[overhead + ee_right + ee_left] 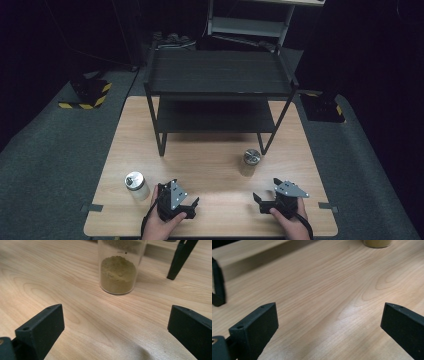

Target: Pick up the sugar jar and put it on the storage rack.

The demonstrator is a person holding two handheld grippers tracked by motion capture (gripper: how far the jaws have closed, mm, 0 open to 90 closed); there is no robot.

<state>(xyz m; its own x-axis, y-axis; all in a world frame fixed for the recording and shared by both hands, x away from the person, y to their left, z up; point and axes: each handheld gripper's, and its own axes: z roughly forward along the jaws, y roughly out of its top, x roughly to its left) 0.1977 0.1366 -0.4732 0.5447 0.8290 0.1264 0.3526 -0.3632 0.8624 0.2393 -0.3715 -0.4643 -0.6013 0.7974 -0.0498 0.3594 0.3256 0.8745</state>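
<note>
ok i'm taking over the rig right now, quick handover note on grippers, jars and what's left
Left gripper: open, holding nothing, low at the near edge of the table.
Right gripper: open, holding nothing, facing the right jar.
Right jar: upright in front of the black shelf rack, near its front right leg, part filled with olive-brown powder.
Left jar: upright, left of the left gripper.
Done: nothing gripped yet. Left: probably both jars still to handle.

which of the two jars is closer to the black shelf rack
The jar on the right, standing just in front of the rack's right front leg and ahead of the right gripper. The other jar sits near the table's front left, beside the left gripper.
</note>
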